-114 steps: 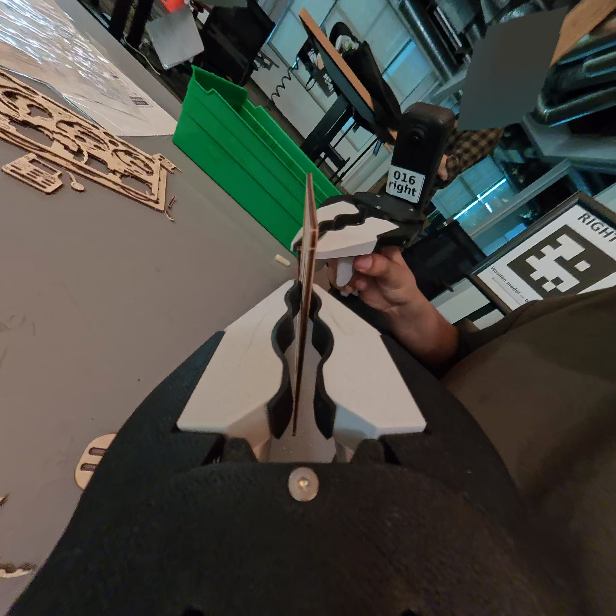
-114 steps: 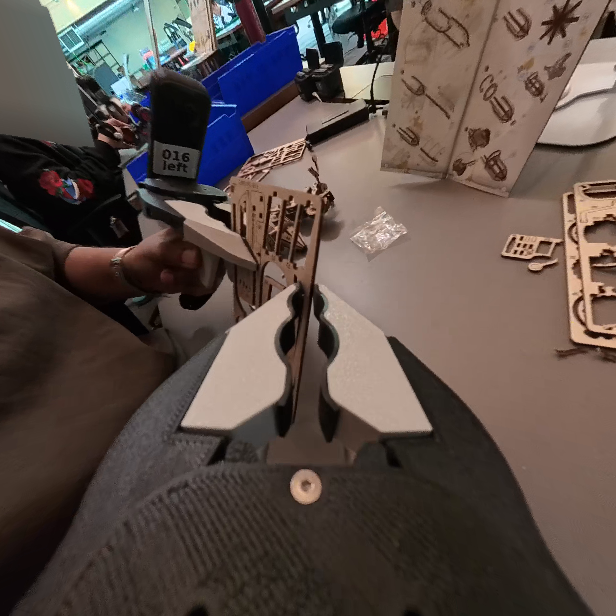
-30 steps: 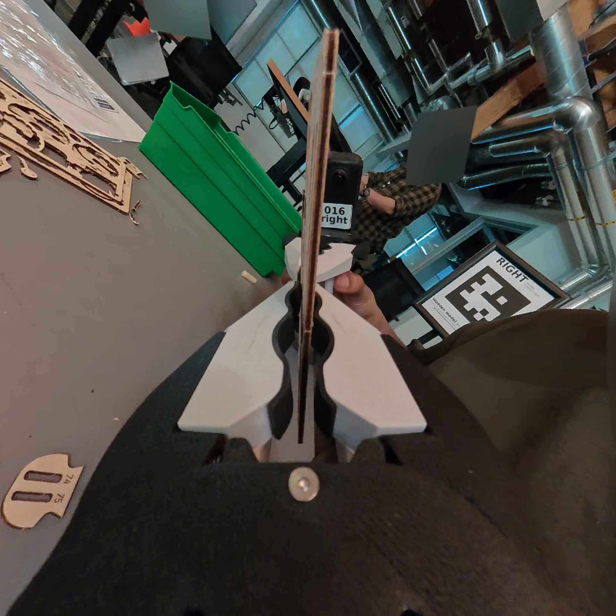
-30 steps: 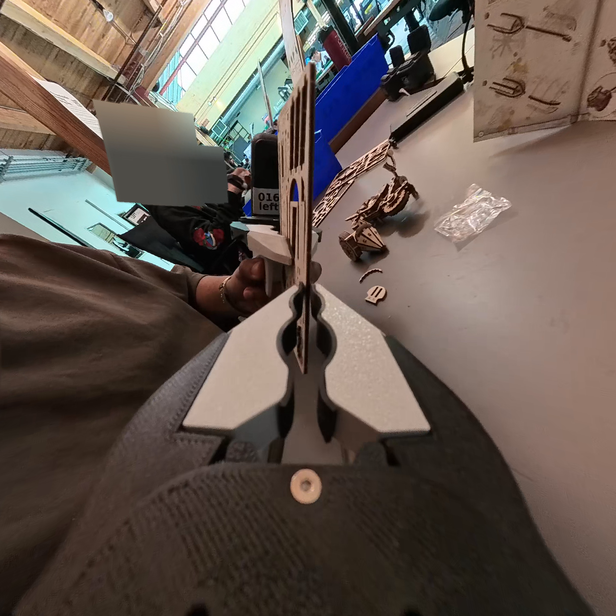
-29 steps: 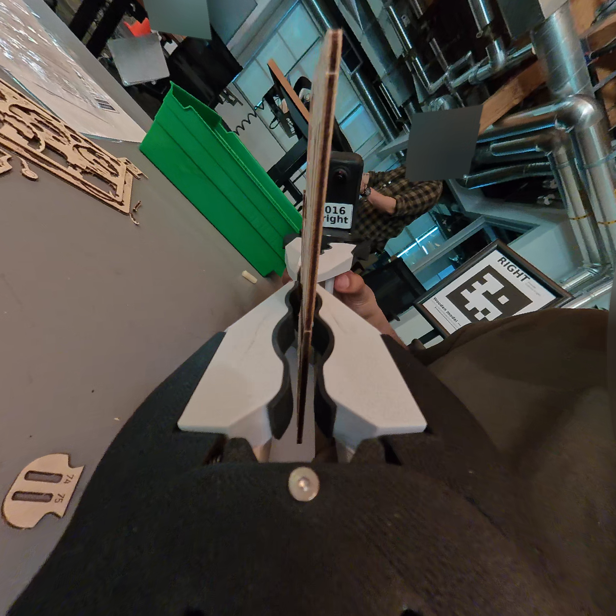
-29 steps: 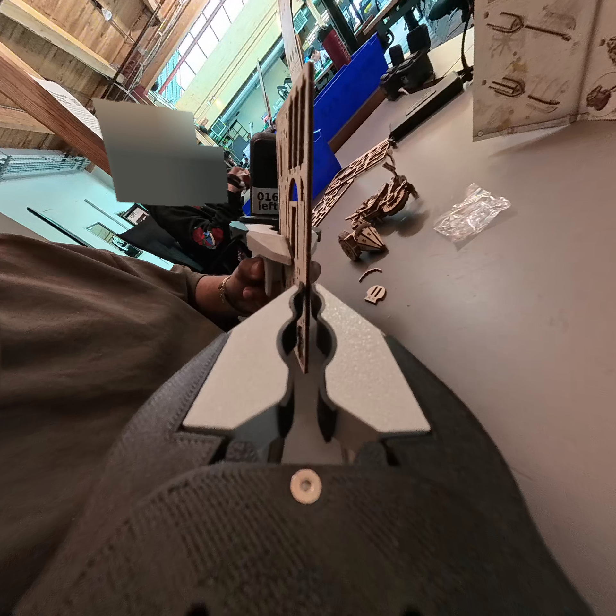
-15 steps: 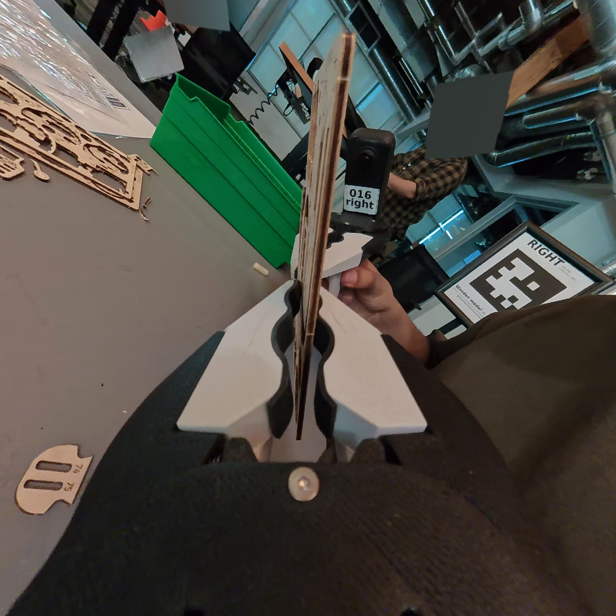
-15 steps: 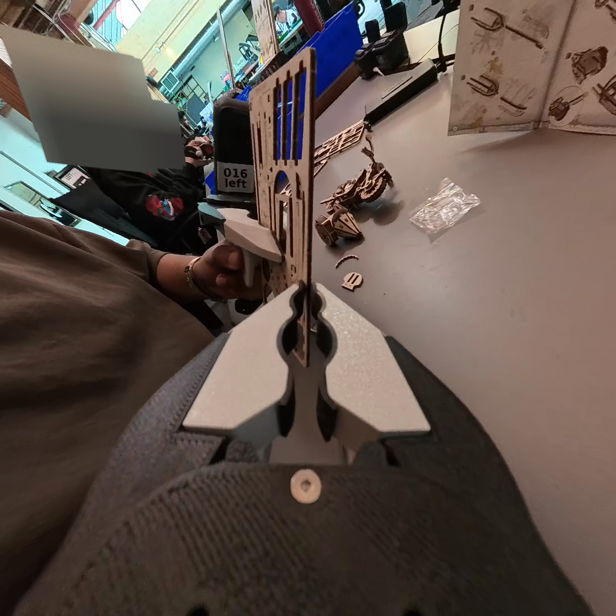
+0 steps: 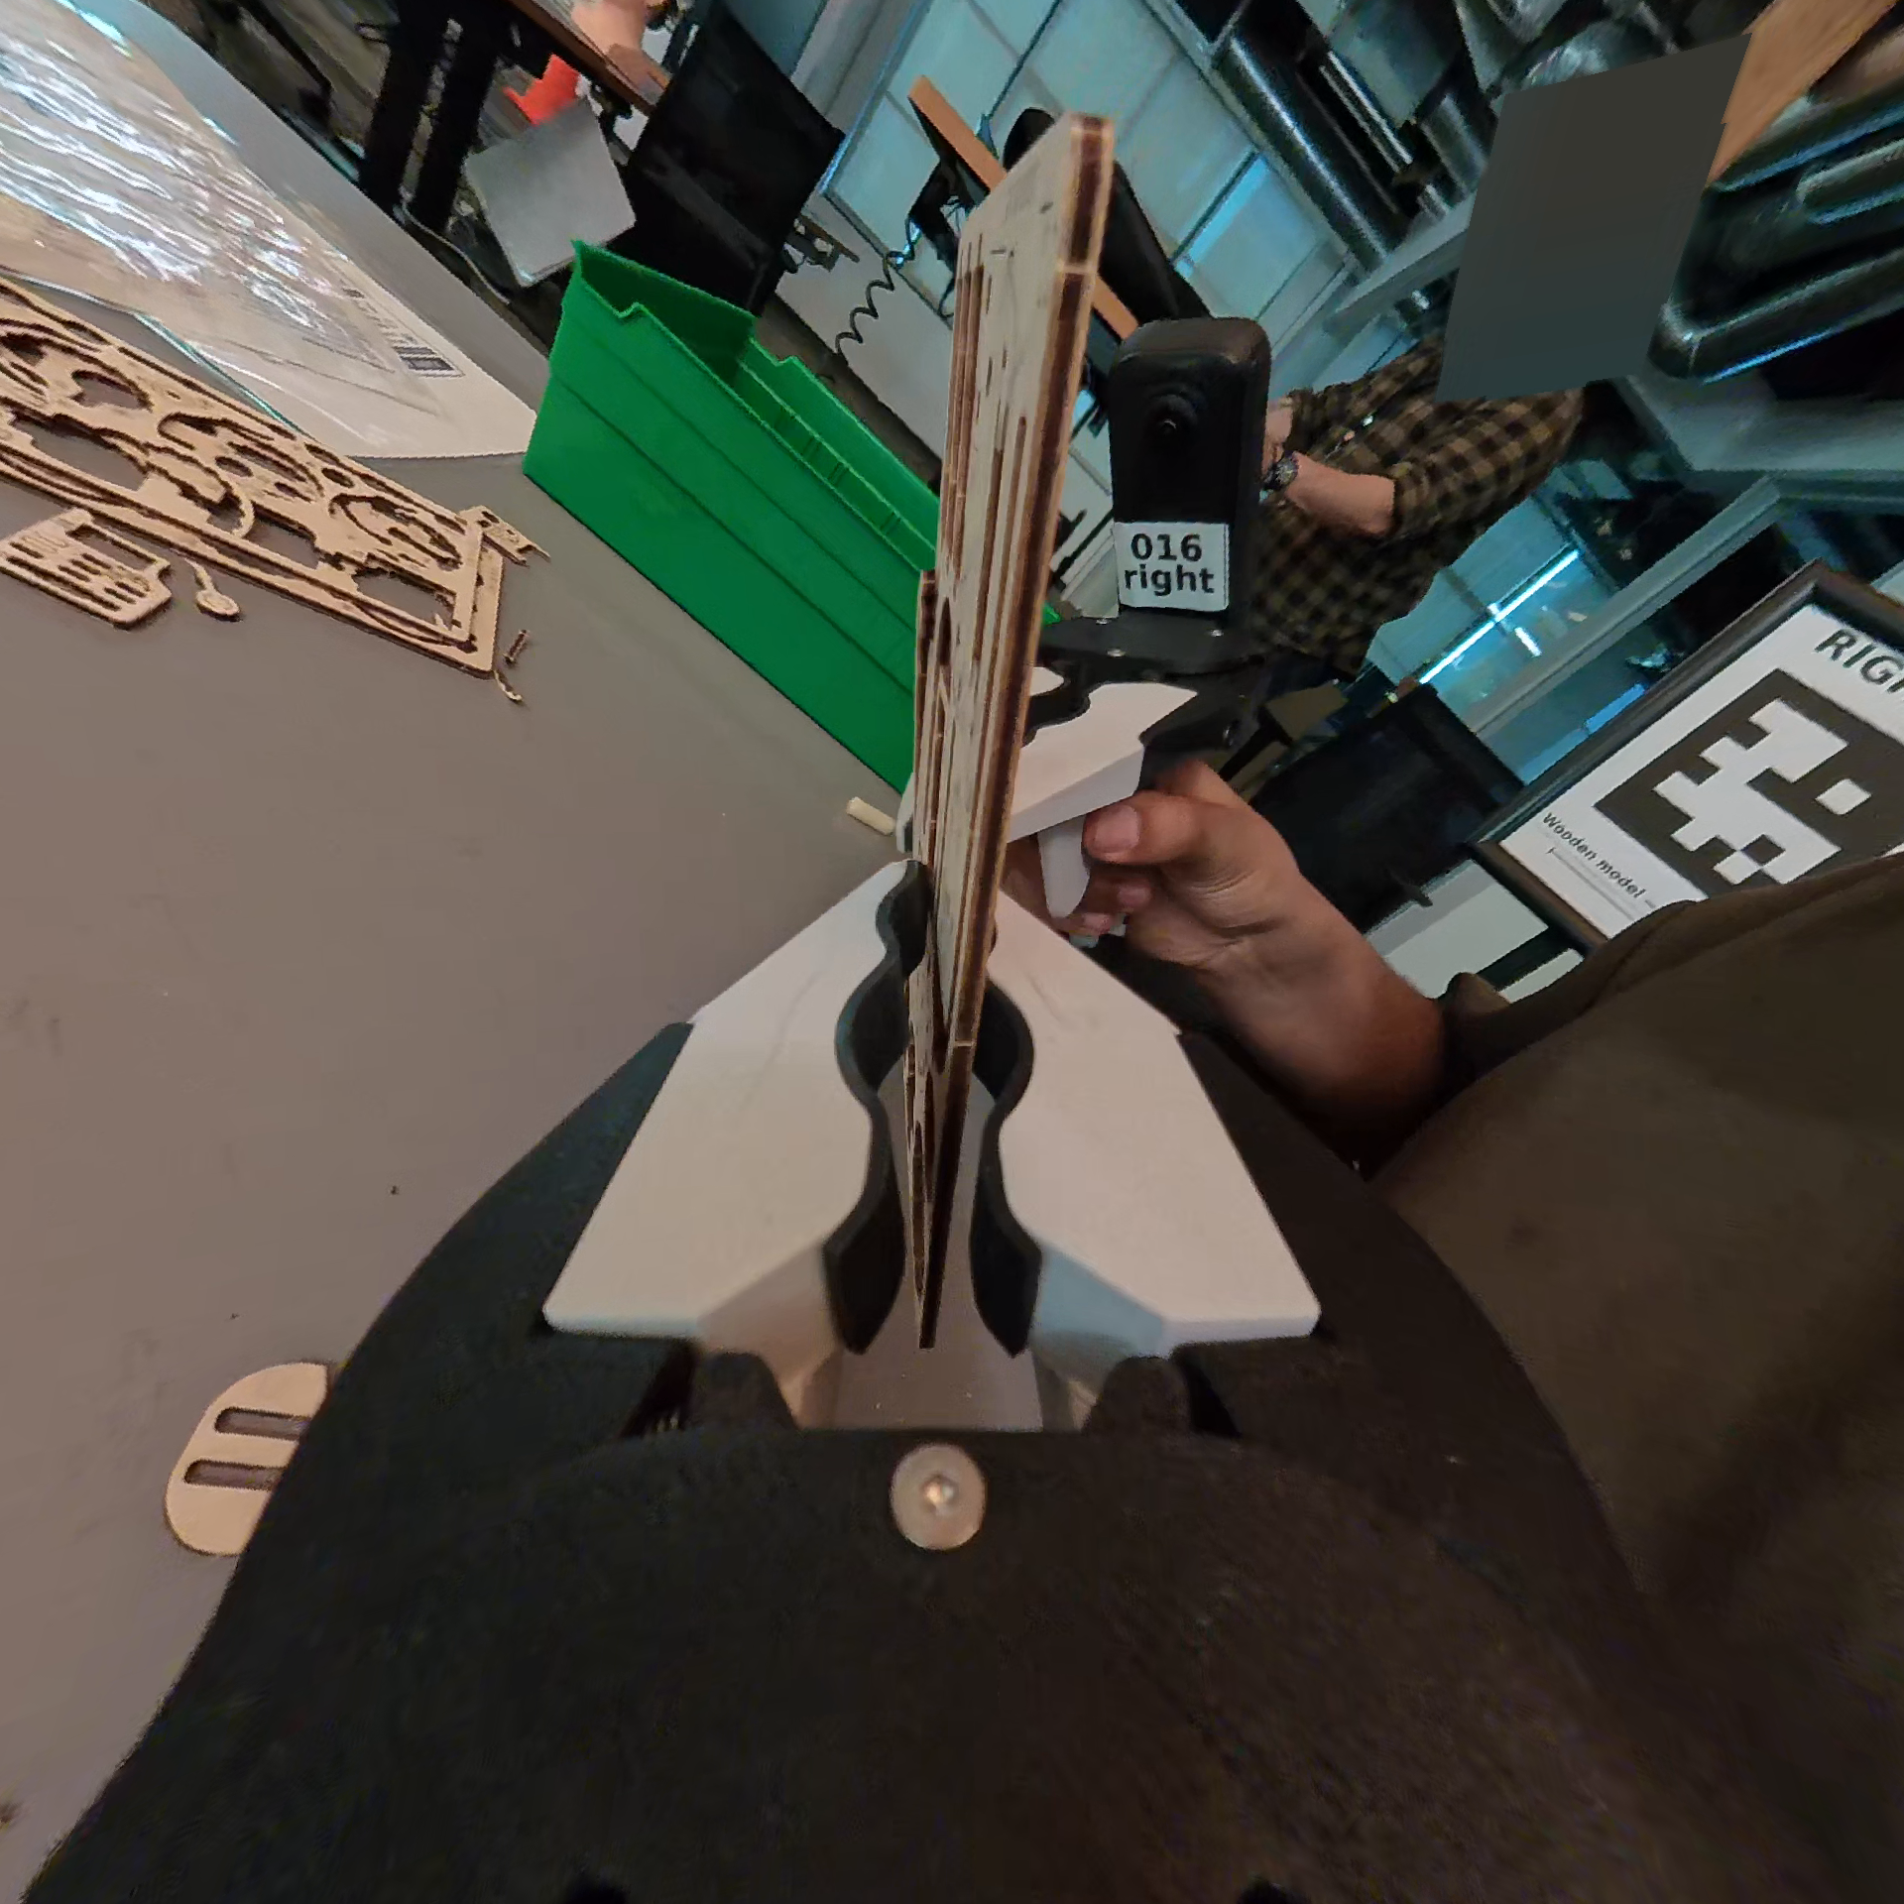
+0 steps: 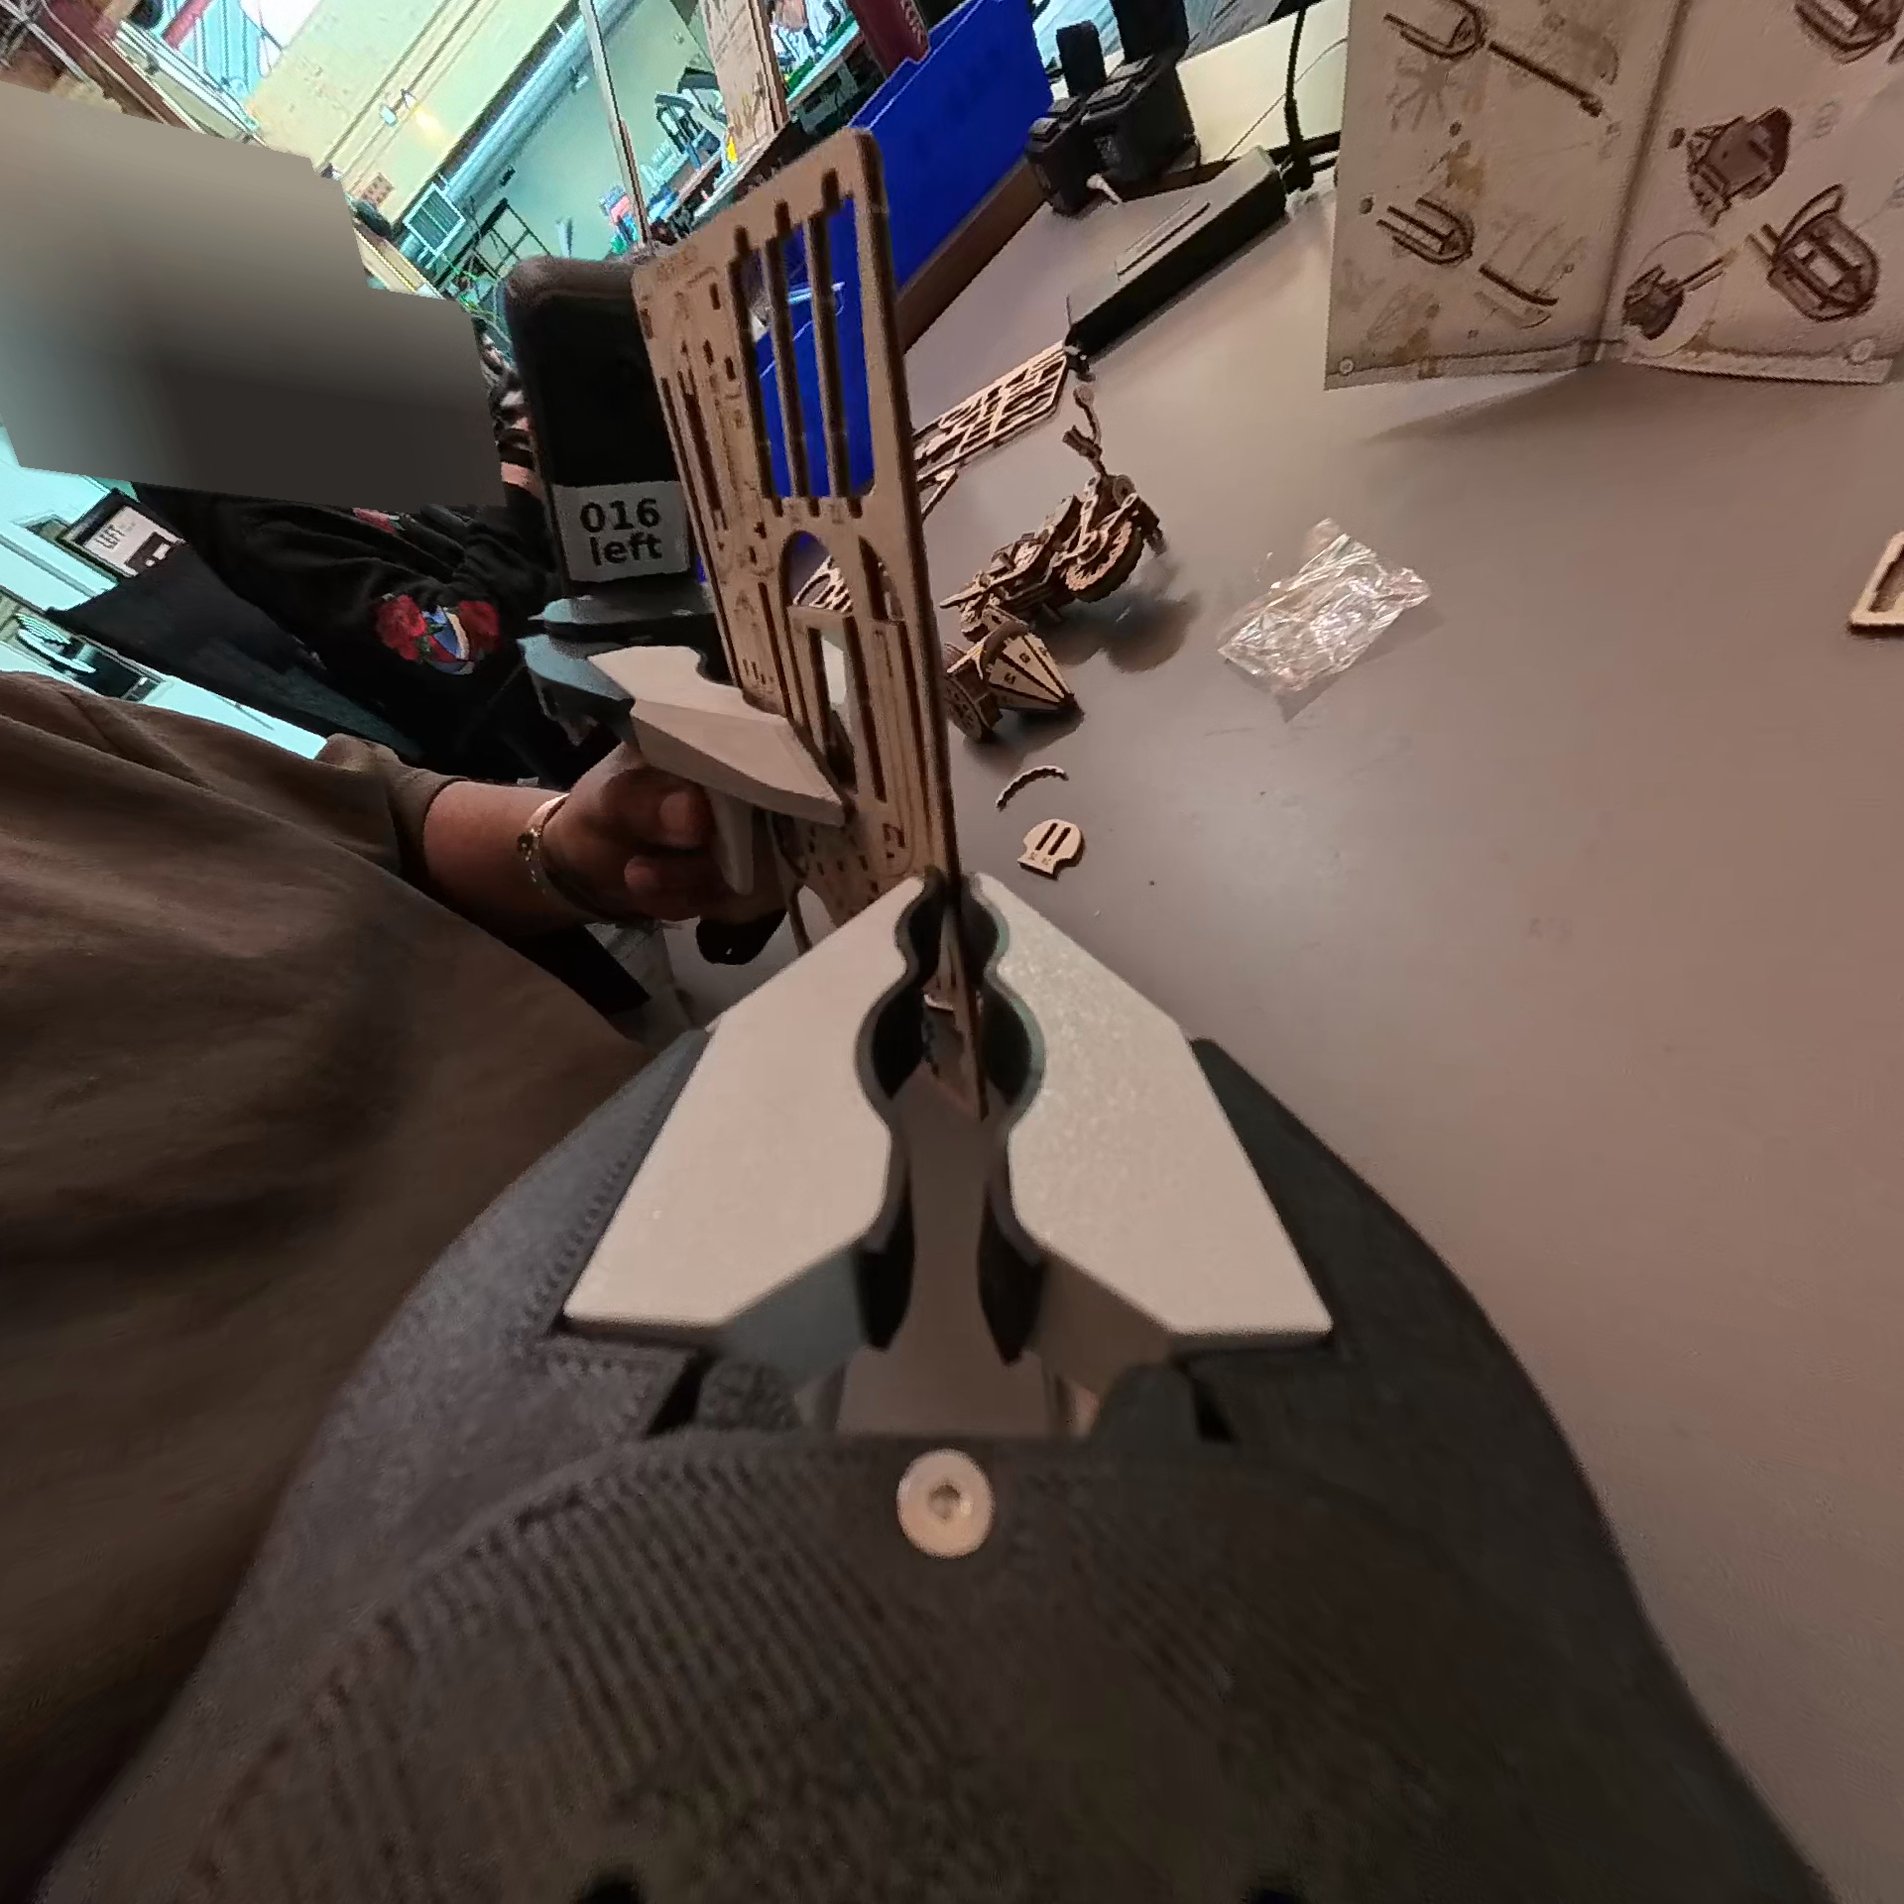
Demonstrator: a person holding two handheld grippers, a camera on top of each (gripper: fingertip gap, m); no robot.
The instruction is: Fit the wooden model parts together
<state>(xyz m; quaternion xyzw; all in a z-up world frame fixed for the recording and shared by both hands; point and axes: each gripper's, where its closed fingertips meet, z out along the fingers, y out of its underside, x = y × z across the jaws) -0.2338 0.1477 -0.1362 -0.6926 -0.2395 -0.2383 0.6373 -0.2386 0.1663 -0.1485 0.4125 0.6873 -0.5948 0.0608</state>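
A thin laser-cut wooden sheet (image 9: 1015, 433) with slots and part outlines stands upright above the grey table (image 9: 309, 927). My left gripper (image 9: 953, 907) is shut on its lower edge. In this view it shows edge-on. My right gripper (image 10: 953, 891) is shut on the same sheet (image 10: 814, 495) from the opposite side. Each gripper shows in the other's view, the right one (image 9: 1082, 752) and the left one (image 10: 742, 752), each held by a hand. A small slotted wooden part (image 9: 237, 1453) lies on the table to my left, also visible in the right wrist view (image 10: 1049, 847).
Flat wooden part sheets (image 9: 237, 495) and a green bin (image 9: 721, 484) lie at the far left. Two partly built wooden models (image 10: 1061, 546) (image 10: 999, 670), a plastic bag (image 10: 1319, 618) and a folded instruction sheet (image 10: 1607, 185) stand on the table. People are behind. Left and right tips are no more than a few centimetres apart.
The sheet and both grippers have turned together, so the sheet's face shows more in the right wrist view. Both grippers stay shut on it.
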